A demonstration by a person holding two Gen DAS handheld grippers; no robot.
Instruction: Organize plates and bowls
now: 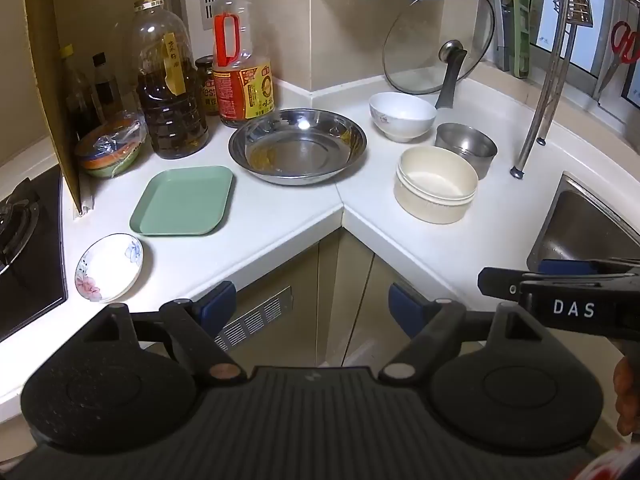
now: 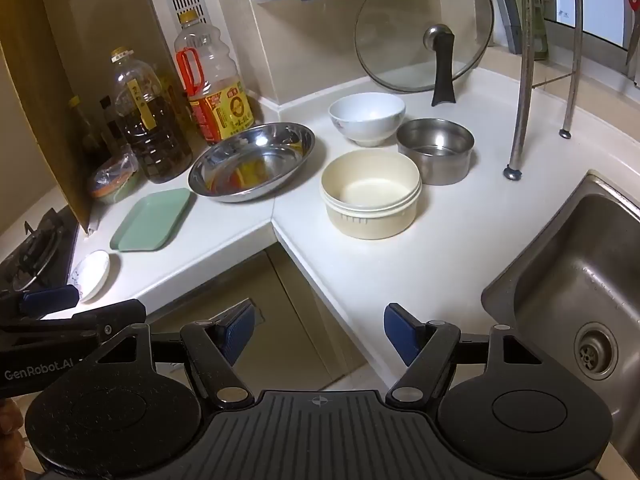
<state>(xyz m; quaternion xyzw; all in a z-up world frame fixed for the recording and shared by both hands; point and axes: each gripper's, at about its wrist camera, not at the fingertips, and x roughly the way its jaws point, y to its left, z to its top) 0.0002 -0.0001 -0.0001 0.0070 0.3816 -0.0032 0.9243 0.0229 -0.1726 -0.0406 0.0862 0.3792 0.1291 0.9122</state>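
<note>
Both the left gripper (image 1: 310, 308) and right gripper (image 2: 318, 330) hung wide apart and unladen short of the counter (image 2: 420, 248), since no dish was yet chosen

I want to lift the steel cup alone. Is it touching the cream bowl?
Cannot tell. In the left wrist view the cream bowl overlaps the steel cup; the right wrist view shows no clear gap either.

Counted: three bowls, namely white (image 1: 402, 116), cream (image 1: 436, 184), steel (image 1: 466, 152); one steel basin (image 1: 298, 146); one green tray (image 1: 182, 202); one floral saucer (image 1: 109, 267); one glass lid (image 1: 438, 40).
</note>
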